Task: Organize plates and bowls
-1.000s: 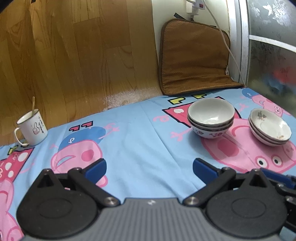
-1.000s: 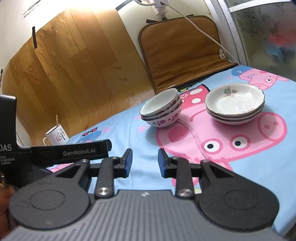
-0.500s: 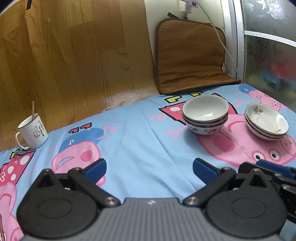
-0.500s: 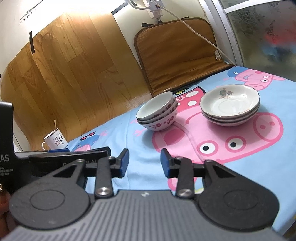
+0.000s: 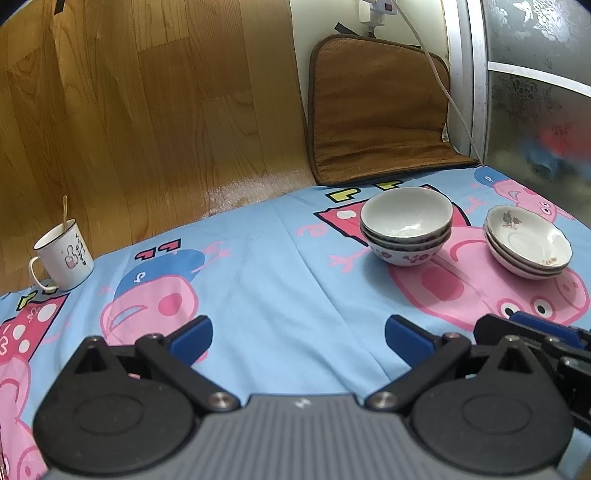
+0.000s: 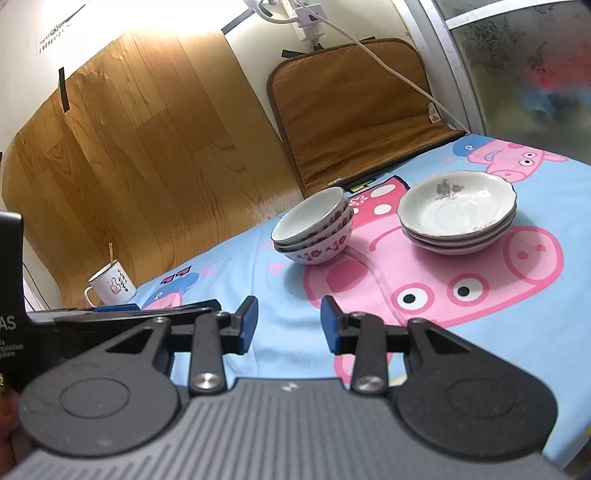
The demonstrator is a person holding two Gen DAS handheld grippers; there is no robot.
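A: Hovering, both empty? Left hand-held gripper (image 5: 297, 334) wide open, right hand-held gripper (image 6: 289, 323) partly open.
B: Yes. Stack of white floral ceramic bowls (image 6: 314, 230) ahead of right one, stack of white scalloped plates (image 6: 458, 214) further right, on blue cartoon-pig cloth surface (image 5: 266, 280).

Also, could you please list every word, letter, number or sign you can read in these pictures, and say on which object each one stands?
"AS": left gripper's body, cut off at the picture edge; the small lines beneath are partly cut and too small to read.
Thumbs-up drawing: white mug; the vertical characters beside it are too small to read.
"P": blue cap printed on the tablecloth.
Small tag on the brown mat: too blurred to read.
Handwritten number on the wall: too small to read.
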